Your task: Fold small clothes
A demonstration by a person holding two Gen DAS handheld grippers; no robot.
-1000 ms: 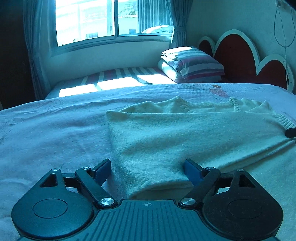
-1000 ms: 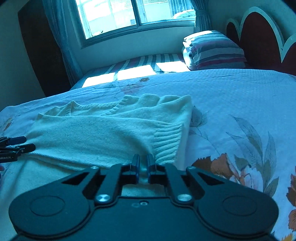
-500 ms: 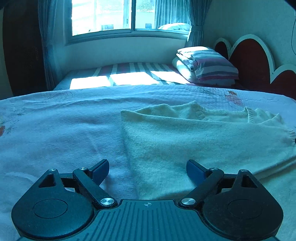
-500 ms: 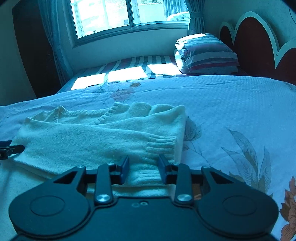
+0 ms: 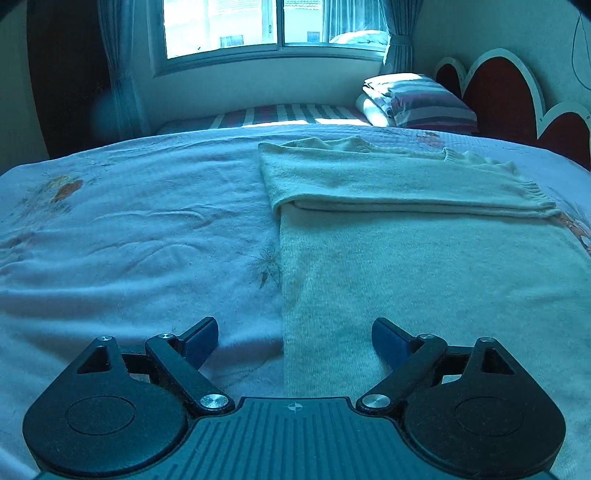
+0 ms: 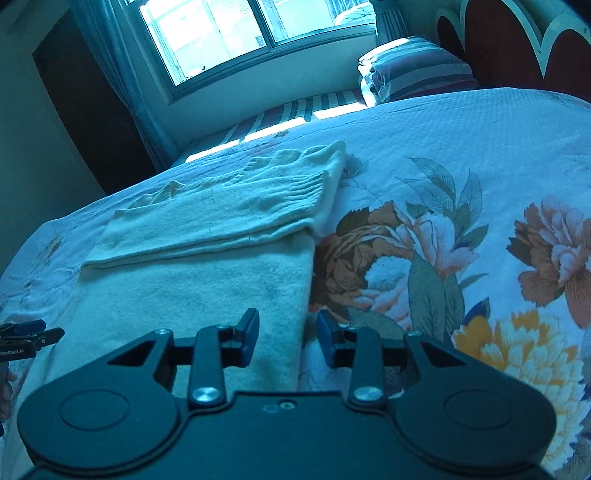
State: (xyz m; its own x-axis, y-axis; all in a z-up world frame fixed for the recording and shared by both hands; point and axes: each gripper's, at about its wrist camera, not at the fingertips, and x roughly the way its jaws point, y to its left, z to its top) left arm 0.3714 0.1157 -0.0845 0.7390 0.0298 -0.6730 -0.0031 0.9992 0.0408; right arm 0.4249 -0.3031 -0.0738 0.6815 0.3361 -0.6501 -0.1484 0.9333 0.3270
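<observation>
A cream knit sweater (image 5: 424, 258) lies flat on the bed, its far part folded over the near part, with a ribbed cuff at the right. It also shows in the right wrist view (image 6: 207, 266). My left gripper (image 5: 293, 338) is open and empty, low over the sweater's near left edge. My right gripper (image 6: 286, 334) is open and empty, over the sweater's near right edge. The left gripper's fingers (image 6: 26, 332) show at the left edge of the right wrist view.
The bed has a white floral bedspread (image 6: 461, 240). Folded striped bedding (image 5: 417, 99) lies by the red scalloped headboard (image 5: 506, 96). A window (image 5: 273, 26) with curtains is behind the bed.
Both grippers have pulled back toward the near edge of the sweater. The right gripper has let go of the folded cuff and opened. The left gripper stayed open.
</observation>
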